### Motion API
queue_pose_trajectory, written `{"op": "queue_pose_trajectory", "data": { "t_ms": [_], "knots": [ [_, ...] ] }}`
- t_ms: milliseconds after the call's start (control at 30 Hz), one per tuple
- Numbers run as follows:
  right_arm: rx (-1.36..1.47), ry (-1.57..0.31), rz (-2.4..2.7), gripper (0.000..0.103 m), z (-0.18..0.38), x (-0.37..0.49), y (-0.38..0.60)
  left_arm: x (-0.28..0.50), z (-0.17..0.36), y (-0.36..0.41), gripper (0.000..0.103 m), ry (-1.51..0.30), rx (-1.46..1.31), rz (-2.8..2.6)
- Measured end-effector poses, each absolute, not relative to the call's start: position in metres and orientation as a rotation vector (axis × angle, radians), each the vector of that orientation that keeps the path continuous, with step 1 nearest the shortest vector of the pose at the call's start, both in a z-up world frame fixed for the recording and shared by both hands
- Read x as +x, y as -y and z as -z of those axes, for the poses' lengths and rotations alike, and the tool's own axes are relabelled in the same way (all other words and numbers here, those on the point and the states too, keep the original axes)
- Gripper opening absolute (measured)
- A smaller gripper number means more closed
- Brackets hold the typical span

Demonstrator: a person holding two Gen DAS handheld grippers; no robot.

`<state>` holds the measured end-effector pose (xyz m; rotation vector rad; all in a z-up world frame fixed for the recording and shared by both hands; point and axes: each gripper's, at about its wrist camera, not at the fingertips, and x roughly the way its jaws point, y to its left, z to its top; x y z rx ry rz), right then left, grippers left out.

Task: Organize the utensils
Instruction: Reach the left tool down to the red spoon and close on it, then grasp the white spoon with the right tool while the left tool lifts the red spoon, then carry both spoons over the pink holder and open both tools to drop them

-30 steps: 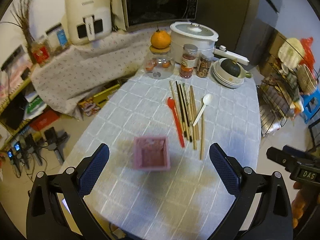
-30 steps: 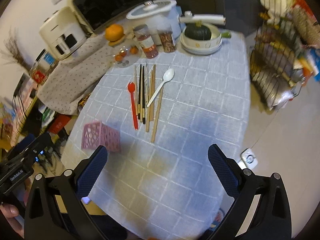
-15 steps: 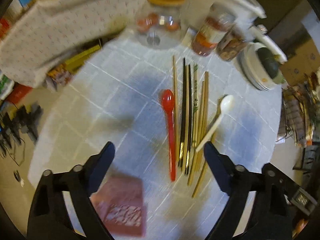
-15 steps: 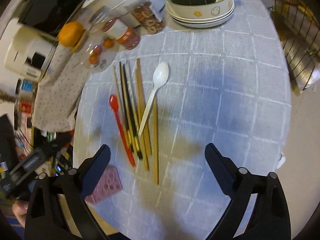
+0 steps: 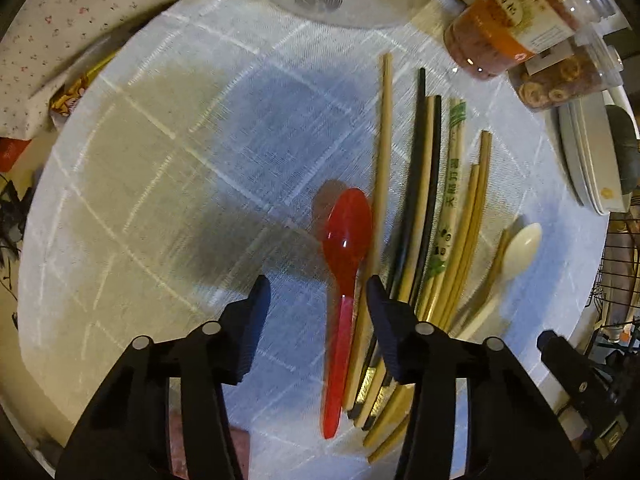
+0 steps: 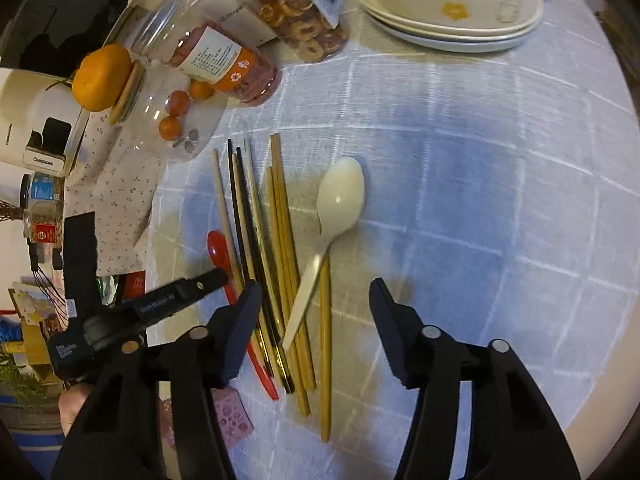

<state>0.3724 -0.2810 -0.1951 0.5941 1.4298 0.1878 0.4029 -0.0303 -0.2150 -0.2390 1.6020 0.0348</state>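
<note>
A red spoon [image 5: 343, 264] lies on the checked tablecloth beside several wooden and black chopsticks [image 5: 424, 216]. My left gripper [image 5: 318, 294] is open and low over the red spoon, its handle between the jaws. A white spoon [image 6: 334, 216] lies across the chopsticks [image 6: 280, 256] on the right. My right gripper [image 6: 314, 300] is open above the white spoon's handle. The red spoon [image 6: 224, 260] and the left gripper also show in the right wrist view. A pink holder [image 6: 234, 418] sits near the table's front edge, partly hidden by my right gripper.
Two clear jars of snacks [image 6: 224, 60] and a glass jar with an orange [image 6: 102, 78] on its lid stand at the back. Stacked plates with a green squash [image 6: 448, 8] stand at the back right. The table edge [image 5: 36, 208] drops off at left.
Both grippers have dropped low toward the utensils and narrowed. The left has moved over the red spoon, the right over the white spoon. The pink holder is now behind them.
</note>
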Motion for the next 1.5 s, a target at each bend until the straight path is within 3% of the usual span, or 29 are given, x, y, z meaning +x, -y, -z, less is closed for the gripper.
{"op": "queue_pose_trajectory", "data": {
  "t_ms": [100,167,233,633,733,800,867,1300,1500],
  "knots": [
    [0.608,-1.439,-0.174,0.052,0.205,0.377,0.284,0.405,0.219,0.033,0.041,-1.592,-0.213,-0.049],
    [0.628,-1.444,-0.165,0.051,0.211,0.379,0.287,0.407,0.219,0.036,0.017,-1.573,-0.188,-0.053],
    [0.631,-1.445,-0.164,0.049,0.215,0.381,0.287,0.408,0.219,0.034,0.008,-1.564,-0.203,-0.051],
    [0.657,-1.452,-0.167,0.038,0.234,0.393,0.274,0.392,0.184,0.014,0.007,-1.474,-0.335,0.07],
    [0.651,-1.461,-0.161,0.027,0.24,0.395,0.267,0.388,0.16,0.009,0.007,-1.421,-0.349,0.11],
    [0.633,-1.461,-0.145,0.014,0.242,0.394,0.266,0.386,0.146,0.008,0.007,-1.386,-0.358,0.137],
    [0.637,-1.442,-0.152,0.01,0.239,0.394,0.268,0.378,0.13,0.013,0.007,-1.343,-0.361,0.162],
    [0.579,-1.34,-0.238,0.009,0.212,0.387,0.28,0.304,0.056,-0.019,0.007,-1.082,-0.407,0.282],
    [0.496,-1.2,-0.465,0.009,0.152,0.369,0.227,0.276,0.048,-0.045,0.007,-1.001,-0.425,0.291]
  ]
}}
